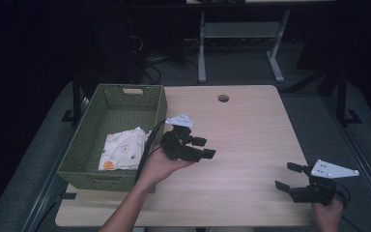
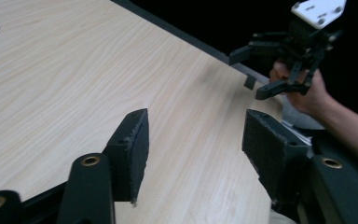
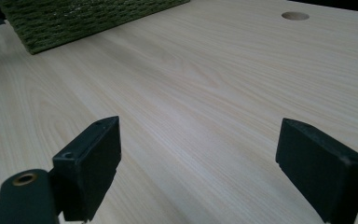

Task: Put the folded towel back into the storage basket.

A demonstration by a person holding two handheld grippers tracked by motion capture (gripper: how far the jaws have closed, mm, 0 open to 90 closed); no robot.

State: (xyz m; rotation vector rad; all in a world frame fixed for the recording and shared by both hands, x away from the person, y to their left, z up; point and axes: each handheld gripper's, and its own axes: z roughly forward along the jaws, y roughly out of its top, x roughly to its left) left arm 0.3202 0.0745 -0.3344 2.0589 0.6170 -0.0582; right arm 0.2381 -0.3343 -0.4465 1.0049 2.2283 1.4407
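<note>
Forearms enter at six o'clock in the high view. Left gripper (image 1: 200, 147) hangs over the table (image 1: 251, 125) near centre, jaws parted, nothing between them. Green woven basket (image 1: 125, 104) sits at nine o'clock, just beside that gripper; folded patterned cloth (image 1: 121, 150) lies inside it against the near wall. Right gripper (image 1: 290, 176) waits at four o'clock near the table edge, jaws spread, empty.

Left gripper view: both black pads (image 2: 133, 149) stand wide apart over bare wood; right gripper (image 2: 265, 70) shows at one o'clock, well apart, its jaws gaping.

Right gripper view: pads (image 3: 98, 163) wide apart over bare wood; basket (image 3: 74, 18) at eleven o'clock, well off.

Judgement: cloth looks stowed, both tools idle. If more work follows, next move calls for reaching into the basket or withdrawing.
</note>
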